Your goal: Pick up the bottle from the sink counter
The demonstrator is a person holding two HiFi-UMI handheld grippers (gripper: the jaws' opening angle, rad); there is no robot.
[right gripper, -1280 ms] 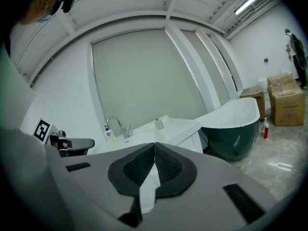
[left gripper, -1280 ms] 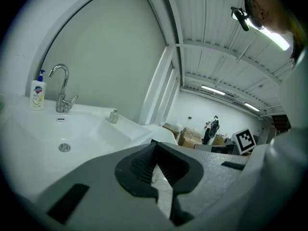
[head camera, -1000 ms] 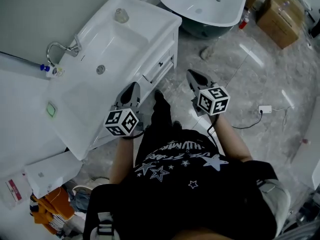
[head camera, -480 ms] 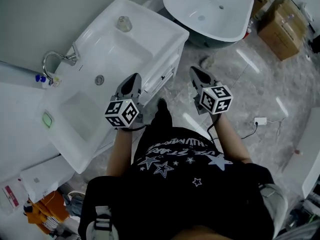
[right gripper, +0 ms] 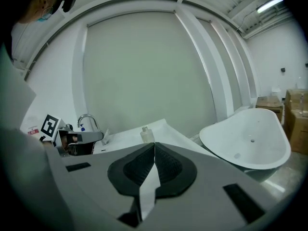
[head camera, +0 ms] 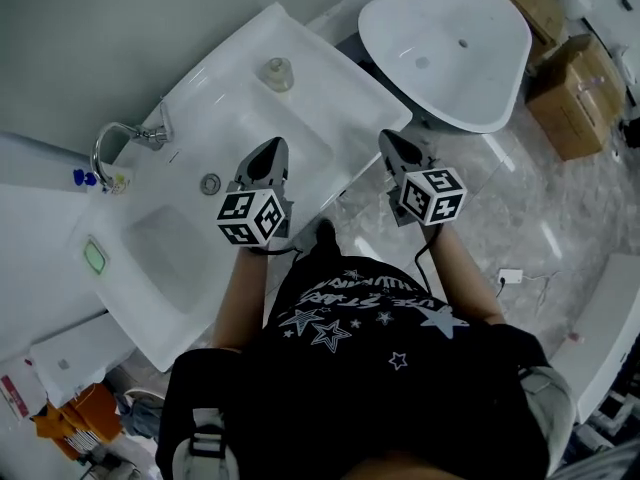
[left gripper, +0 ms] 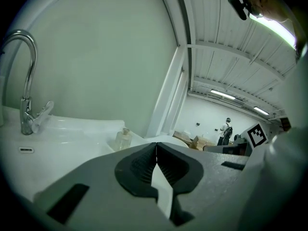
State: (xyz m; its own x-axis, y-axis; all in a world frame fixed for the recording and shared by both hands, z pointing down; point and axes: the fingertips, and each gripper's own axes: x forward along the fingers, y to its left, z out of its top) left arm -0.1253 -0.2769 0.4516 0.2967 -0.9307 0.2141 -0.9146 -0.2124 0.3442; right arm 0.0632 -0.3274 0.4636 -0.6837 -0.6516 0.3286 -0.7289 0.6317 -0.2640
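A small clear bottle (head camera: 277,72) with a pale cap stands upright near the back of the white sink counter (head camera: 345,86), close to the wall. The left gripper view has the bottle (left gripper: 122,139) ahead and slightly left; in the right gripper view the bottle (right gripper: 146,134) is straight ahead. My left gripper (head camera: 268,153) hovers over the counter beside the basin, well short of the bottle, shut and empty. My right gripper (head camera: 390,140) hangs at the counter's front corner, also shut with nothing in it. Both sets of jaws meet at the tips (left gripper: 156,146) (right gripper: 154,146).
A chrome faucet (head camera: 120,138) stands at the basin's back left, a green soap pad (head camera: 94,256) on the left rim. A white freestanding bathtub (head camera: 450,48) sits right of the counter, with cardboard boxes (head camera: 575,98) beyond it. My body and legs fill the lower view.
Both grippers have travelled toward the sink counter. The left one now hangs over the counter instead of the floor in front; the right one has reached its front corner. Both stayed shut.
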